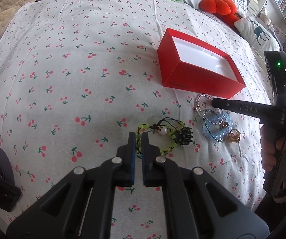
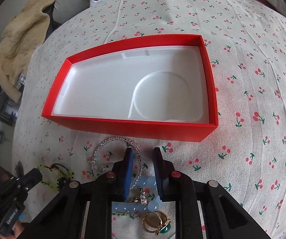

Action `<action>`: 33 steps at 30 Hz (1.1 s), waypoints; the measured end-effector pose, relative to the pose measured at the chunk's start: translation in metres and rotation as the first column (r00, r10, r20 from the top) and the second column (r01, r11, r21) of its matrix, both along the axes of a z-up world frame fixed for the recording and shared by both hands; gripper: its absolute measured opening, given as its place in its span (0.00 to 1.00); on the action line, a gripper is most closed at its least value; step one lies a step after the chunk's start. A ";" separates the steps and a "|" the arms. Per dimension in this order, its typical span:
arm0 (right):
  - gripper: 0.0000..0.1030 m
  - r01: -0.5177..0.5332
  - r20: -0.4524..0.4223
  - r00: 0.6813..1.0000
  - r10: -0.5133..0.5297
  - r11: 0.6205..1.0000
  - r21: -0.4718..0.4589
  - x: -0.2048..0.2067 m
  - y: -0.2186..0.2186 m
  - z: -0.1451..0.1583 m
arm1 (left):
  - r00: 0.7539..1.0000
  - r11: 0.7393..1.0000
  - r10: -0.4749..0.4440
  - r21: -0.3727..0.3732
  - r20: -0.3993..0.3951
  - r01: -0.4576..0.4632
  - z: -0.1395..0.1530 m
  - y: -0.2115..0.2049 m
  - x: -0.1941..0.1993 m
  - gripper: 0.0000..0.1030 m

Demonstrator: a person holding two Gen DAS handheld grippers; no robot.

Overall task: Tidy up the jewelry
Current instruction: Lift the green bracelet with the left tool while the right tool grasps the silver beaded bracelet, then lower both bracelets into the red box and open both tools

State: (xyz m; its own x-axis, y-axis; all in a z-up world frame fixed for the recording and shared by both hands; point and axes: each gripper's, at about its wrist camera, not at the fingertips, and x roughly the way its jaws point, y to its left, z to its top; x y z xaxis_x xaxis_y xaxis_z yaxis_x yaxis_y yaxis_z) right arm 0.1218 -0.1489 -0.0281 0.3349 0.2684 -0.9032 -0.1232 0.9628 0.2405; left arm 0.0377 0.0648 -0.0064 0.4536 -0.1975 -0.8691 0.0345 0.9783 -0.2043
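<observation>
Cherry-print bedsheet (image 2: 252, 79): red box (image 2: 135, 128) lies lengthwise left-to-right, opening upward.

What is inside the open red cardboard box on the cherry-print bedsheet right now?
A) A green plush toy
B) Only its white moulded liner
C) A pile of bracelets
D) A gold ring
B: the red cardboard box shows only its bare white moulded liner; the jewellery lies on the sheet in front of it.

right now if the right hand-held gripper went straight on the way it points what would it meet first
Probably the clear beaded bracelet on the bedsheet, just short of the red box; depth is unclear.
</observation>
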 end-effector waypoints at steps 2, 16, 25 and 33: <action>0.07 -0.011 0.008 1.000 0.011 1.000 -0.008 0.001 0.003 0.000 | 1.000 1.000 -0.001 -0.001 0.005 0.001 0.002 0.000 0.000 0.06; 0.04 -0.036 0.081 0.996 0.031 0.997 0.064 -0.024 -0.002 0.049 | 0.997 0.999 -0.013 -0.044 0.079 0.016 0.035 -0.002 -0.003 0.06; 0.04 -0.027 0.163 0.986 0.011 0.995 0.096 -0.035 -0.012 0.087 | 0.988 0.996 -0.047 -0.073 0.148 0.058 0.064 -0.021 0.000 0.06; 0.04 0.021 0.198 0.979 -0.041 0.994 0.104 -0.030 -0.030 0.109 | 0.978 0.986 -0.072 -0.136 0.195 0.100 0.089 -0.041 0.025 0.06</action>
